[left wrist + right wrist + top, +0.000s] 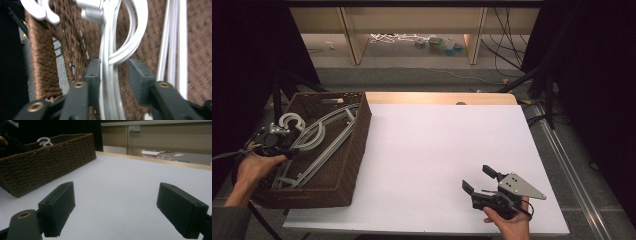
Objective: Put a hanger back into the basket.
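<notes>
A brown wicker basket (356,145) stands at the table's left edge with several white plastic hangers (319,142) lying in it. My left gripper (287,147) reaches into the basket from its left side, a hand around it. In the left gripper view the left gripper (116,67) is open; a hanger's stem (107,50) runs between the jaws, against the left pad and apart from the right one. A white hook (292,121) sticks up over the basket's left rim. My right gripper (478,178) is held low over the table's near right part, open, nothing between its jaws (116,202).
The white table top (437,140) stretches from the basket to the right edge. The basket's woven wall (47,162) rises at the left of the right gripper view, with the hook (45,142) above its rim. Beyond the table's far edge are a floor, cables and wooden shelf legs.
</notes>
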Action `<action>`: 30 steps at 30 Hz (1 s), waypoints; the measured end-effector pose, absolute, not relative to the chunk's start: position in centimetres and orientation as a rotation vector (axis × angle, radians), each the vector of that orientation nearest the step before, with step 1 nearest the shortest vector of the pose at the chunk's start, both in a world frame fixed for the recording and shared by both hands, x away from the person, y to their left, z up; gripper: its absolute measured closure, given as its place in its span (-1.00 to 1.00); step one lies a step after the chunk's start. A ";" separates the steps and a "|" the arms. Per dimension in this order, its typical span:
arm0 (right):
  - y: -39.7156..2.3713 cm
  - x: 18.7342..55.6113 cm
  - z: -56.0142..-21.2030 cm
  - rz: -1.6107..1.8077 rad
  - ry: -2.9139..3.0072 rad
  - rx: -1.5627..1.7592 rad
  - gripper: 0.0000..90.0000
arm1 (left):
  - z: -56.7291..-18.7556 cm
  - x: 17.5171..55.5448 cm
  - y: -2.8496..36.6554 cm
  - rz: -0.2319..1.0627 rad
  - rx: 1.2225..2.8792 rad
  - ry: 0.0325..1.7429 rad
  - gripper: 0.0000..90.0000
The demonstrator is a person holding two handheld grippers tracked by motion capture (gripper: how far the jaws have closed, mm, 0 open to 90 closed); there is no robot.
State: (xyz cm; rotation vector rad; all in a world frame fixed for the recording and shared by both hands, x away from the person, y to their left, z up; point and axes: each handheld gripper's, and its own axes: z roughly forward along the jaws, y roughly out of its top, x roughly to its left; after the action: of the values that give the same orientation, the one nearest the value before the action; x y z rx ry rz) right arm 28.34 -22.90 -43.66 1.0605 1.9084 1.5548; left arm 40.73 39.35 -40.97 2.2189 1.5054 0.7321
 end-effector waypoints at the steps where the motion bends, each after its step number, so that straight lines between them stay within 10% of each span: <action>1: -22.9 28.3 -43.7 1.555 1.908 1.061 -0.65 | -40.7 40.7 39.2 0.734 2.204 1.510 0.28; 30: -22.8 28.5 -43.7 1.585 1.880 1.039 -0.65 | -37.2 35.8 30.6 0.715 1.590 1.258 -0.53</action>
State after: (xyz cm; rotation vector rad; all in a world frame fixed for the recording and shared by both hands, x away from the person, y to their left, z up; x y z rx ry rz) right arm 28.46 -22.85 -43.74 1.0385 1.8804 1.5847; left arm 35.84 30.55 -37.18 1.5903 1.2577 0.7151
